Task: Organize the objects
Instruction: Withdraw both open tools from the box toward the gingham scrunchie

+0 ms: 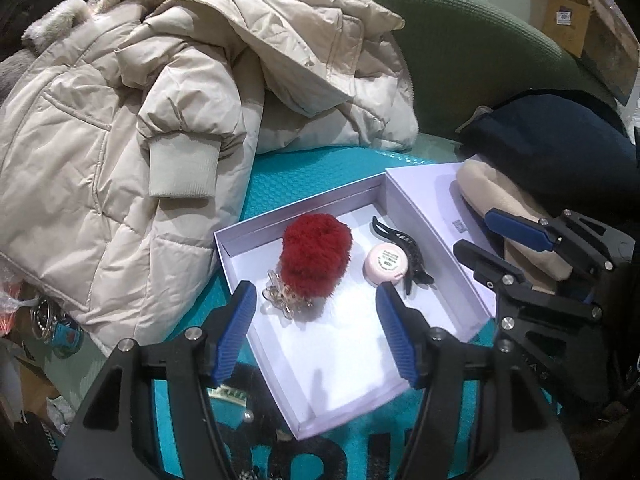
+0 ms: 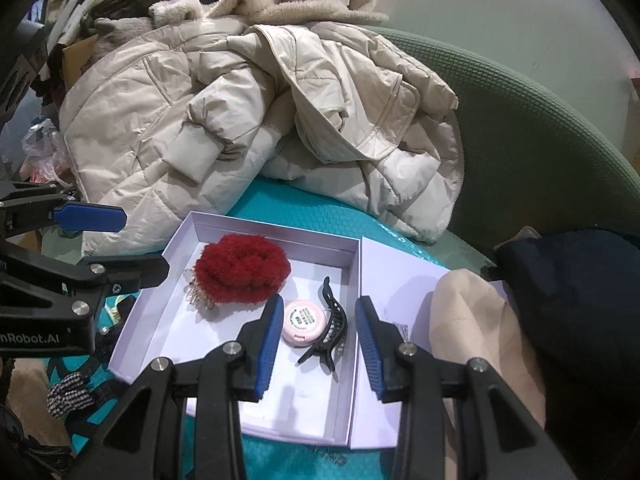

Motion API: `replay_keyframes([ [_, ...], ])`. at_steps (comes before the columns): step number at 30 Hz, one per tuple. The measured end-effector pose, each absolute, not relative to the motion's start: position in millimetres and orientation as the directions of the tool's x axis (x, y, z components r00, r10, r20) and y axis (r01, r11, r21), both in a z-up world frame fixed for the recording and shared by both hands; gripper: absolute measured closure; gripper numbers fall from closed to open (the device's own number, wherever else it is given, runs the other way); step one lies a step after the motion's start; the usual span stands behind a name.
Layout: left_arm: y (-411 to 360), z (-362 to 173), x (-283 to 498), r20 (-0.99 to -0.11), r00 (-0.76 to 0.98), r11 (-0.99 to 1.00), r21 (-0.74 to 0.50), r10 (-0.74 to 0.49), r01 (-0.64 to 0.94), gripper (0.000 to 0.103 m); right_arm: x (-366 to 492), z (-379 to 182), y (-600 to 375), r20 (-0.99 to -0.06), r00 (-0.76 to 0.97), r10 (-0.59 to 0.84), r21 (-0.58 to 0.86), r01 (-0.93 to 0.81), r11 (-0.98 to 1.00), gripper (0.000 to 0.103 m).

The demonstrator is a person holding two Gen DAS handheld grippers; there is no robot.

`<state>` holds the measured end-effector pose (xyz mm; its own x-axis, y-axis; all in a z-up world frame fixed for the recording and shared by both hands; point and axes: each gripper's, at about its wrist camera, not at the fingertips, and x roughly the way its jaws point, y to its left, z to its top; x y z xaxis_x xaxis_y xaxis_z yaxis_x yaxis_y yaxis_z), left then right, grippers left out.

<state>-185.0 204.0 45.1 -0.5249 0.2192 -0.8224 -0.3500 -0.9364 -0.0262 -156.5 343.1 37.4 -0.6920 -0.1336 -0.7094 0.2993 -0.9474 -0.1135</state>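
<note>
Teal bubble-textured surface [image 1: 280,184], with a cream puffer jacket [image 1: 120,152] heaped behind it and a green cushioned chair back [image 2: 540,152] beyond that. Landmark: a shallow white box [image 2: 160,320] lying open on the teal, its lid [image 2: 400,276] flat against the box's right wall. Inside the box: a red fluffy scrunchie [image 2: 240,274] toward the far left corner; a clear hair claw [image 1: 282,294] touching the scrunchie's near-left edge, partly hidden under it in the right wrist view; a small round pink case [image 2: 302,322] to the right of the scrunchie; a black hair claw [image 2: 328,328] just beside the pink case, against the box's right wall. The near half of the box floor is bare. A beige cloth [image 2: 480,328] lies over the lid's right edge, with a dark navy cloth [image 2: 580,300] beyond it. Off the box's near-left corner lies a black-and-white checked scrunchie [image 2: 70,398]. Left tongs [image 1: 316,332] hover above the box's near-left part, fingers apart at a middling width, nothing between them. Right tongs [image 2: 316,340] hover above the box's right part, set narrower, also empty; pink case and black claw show in the gap below, untouched.
</note>
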Motion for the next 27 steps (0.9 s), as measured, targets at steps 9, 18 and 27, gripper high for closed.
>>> replay_keyframes([
  [9,201,62,-146,-0.807,-0.546,-0.935,-0.022,0.225,-0.353,0.042,-125,48,348,-0.692,-0.704,-0.162,-0.093,0.309,-0.947,0.066],
  [18,196,63,-109,-0.806,-0.548,-0.939,-0.026,0.223,-0.344,0.040,-98,49,345,-0.690,-0.702,-0.175,-0.095,0.328,-0.940,0.066],
  [27,183,49,-76,-0.812,-0.546,-0.950,-0.032,0.205,-0.310,0.040,-72,41,338,-0.702,-0.688,-0.184,-0.097,0.348,-0.932,0.066],
])
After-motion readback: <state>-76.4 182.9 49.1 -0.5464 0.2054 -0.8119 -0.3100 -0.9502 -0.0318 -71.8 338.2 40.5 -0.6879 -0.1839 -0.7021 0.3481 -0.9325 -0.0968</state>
